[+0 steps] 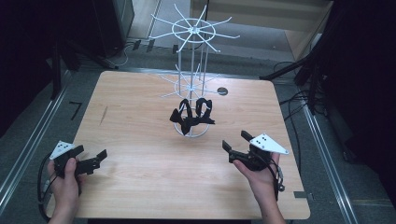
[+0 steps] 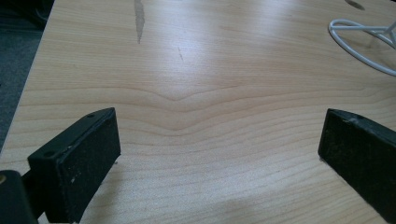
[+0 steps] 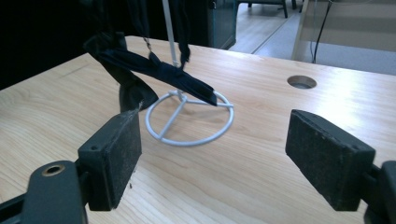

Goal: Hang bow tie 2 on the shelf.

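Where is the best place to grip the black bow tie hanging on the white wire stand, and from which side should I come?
Probably the flat wing of the black bow tie that sticks out over the ring base of the white wire stand. Come from the right with the right claw, already open: that wing hangs free, away from the pole.

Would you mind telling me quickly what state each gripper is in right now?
Left gripper: open, holding nothing, over the table.
Right gripper: open, holding nothing, facing the black fabric on the white rack.

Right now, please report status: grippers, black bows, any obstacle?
Left gripper open, empty. Right gripper open, empty. Black bows hanging on white wire rack, untouched. Table between: no obstacle.
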`<state>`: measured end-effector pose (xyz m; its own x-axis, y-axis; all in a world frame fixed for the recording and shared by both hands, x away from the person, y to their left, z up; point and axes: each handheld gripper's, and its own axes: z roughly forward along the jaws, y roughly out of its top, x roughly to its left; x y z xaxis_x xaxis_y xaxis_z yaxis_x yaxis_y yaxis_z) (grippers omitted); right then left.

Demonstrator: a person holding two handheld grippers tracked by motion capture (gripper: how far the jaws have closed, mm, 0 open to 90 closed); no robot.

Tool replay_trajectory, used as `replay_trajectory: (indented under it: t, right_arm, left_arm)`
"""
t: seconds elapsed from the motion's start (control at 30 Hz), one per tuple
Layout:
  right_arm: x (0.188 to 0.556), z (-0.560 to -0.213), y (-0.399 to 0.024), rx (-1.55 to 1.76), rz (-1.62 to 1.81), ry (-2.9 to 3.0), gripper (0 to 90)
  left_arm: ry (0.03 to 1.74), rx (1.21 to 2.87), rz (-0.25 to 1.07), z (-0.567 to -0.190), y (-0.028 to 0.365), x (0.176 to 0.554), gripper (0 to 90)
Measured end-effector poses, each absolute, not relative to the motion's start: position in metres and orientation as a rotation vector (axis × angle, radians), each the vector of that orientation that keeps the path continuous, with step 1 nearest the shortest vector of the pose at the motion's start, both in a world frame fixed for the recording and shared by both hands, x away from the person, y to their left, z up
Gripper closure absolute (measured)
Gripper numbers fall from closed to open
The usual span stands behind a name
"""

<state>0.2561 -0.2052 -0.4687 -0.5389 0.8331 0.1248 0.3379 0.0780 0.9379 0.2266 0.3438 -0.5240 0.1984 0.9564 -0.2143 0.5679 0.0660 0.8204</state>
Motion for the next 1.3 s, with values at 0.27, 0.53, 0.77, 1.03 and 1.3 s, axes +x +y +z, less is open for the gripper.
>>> replay_trajectory:
  t: [0.27, 0.53, 0.77, 1.03, 1.3]
  right_arm:
    - [0.252, -0.478, -0.222, 1.201, 1.43, 1.905, 19.6]
    - [0.249, -0.488, -0.24, 1.246, 1.401, 1.892, 20.3]
    - [0.245, -0.494, -0.254, 1.264, 1.372, 1.872, 21.1]
    - [0.241, -0.501, -0.272, 1.296, 1.346, 1.849, 21.8]
    - [0.235, -0.513, -0.293, 1.337, 1.294, 1.838, 22.1]
  left_arm:
    - [1.476, 1.61, 0.567, -0.524, 0.344, 0.227, 0.0]
    - [1.477, 1.61, 0.567, -0.524, 0.344, 0.227, 0.0]
    - [1.477, 1.61, 0.567, -0.524, 0.344, 0.227, 0.0]
    - [1.477, 1.609, 0.569, -0.524, 0.344, 0.226, 0.0]
    - [1.477, 1.607, 0.572, -0.524, 0.343, 0.226, 0.0]
